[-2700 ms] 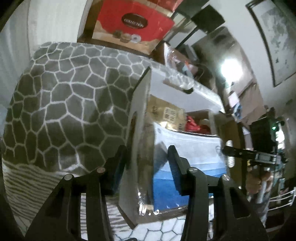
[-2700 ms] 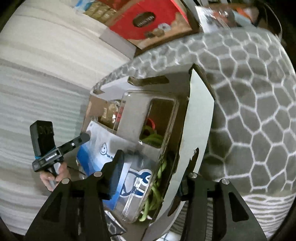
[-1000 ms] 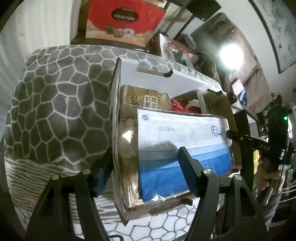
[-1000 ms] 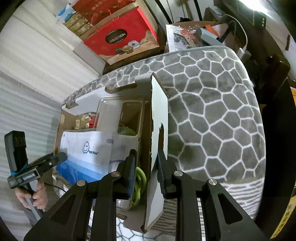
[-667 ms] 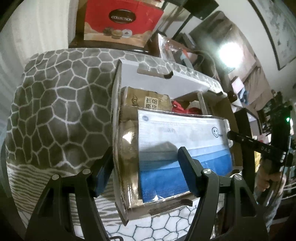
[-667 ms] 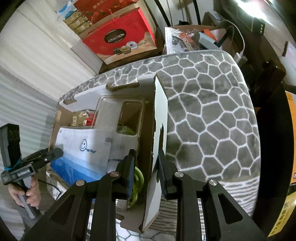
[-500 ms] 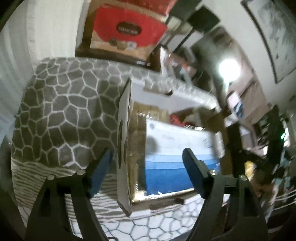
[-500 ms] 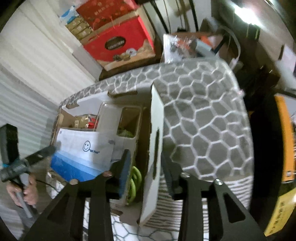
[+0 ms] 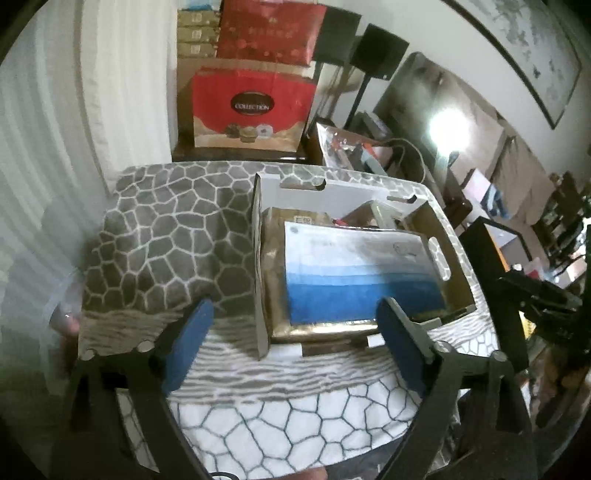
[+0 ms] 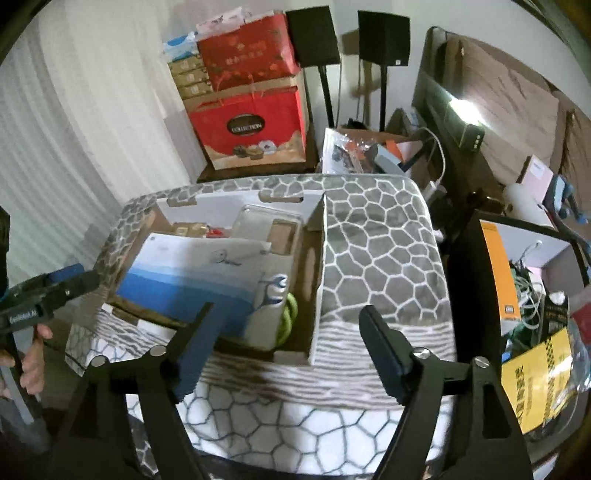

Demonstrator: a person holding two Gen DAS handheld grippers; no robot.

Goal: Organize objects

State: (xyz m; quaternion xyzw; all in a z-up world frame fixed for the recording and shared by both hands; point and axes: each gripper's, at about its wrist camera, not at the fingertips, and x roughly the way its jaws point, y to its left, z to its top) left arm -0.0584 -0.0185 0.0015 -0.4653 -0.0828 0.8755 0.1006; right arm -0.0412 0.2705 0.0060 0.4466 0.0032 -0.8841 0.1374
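Observation:
An open cardboard box [image 9: 258,258] stands on a grey honeycomb-patterned blanket [image 9: 166,240]. It also shows in the right wrist view [image 10: 319,258]. Inside lies a white-and-blue pack [image 9: 354,269] on top, a brown packet [image 9: 295,216], a clear plastic container [image 10: 266,225] and green cord [image 10: 290,314]. My left gripper [image 9: 291,343] is open and empty, held back from the box's near left corner. My right gripper [image 10: 291,350] is open and empty, held back from the box's near right corner.
Red gift bags [image 9: 251,107] and stacked boxes stand behind the blanket by a white curtain. Black speakers [image 10: 314,33] stand on poles. A dark cabinet [image 10: 461,122] and cluttered bins [image 10: 532,295] are at the right.
The right gripper let go of the box's right flap and opened wide. The left gripper opened wider. Both pulled back and up from the box, which stays on the blanket.

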